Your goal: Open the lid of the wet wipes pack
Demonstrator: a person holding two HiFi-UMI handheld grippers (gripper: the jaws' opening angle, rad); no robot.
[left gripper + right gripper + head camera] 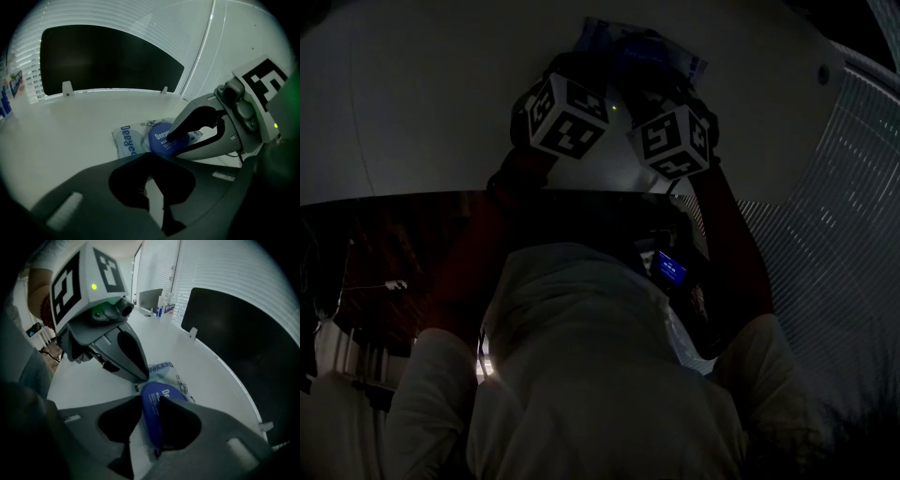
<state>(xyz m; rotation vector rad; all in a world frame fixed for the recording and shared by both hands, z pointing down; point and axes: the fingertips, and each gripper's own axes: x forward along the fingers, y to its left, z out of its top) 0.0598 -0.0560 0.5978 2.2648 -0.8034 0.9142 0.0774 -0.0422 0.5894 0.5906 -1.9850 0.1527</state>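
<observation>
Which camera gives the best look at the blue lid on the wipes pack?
The left gripper view: the blue lid faces it, print visible, though a finger of the right gripper overlaps it. The right gripper view sees the lid close but edge-on between its jaws. In the dark head view both grippers largely cover it.

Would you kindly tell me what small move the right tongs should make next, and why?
Probably close the right tongs on the round blue lid of the white wet wipes pack. The lid stands between their open jaws, not gripped. The left tongs rest their tip on the pack, seemingly steadying it for a lift.
</observation>
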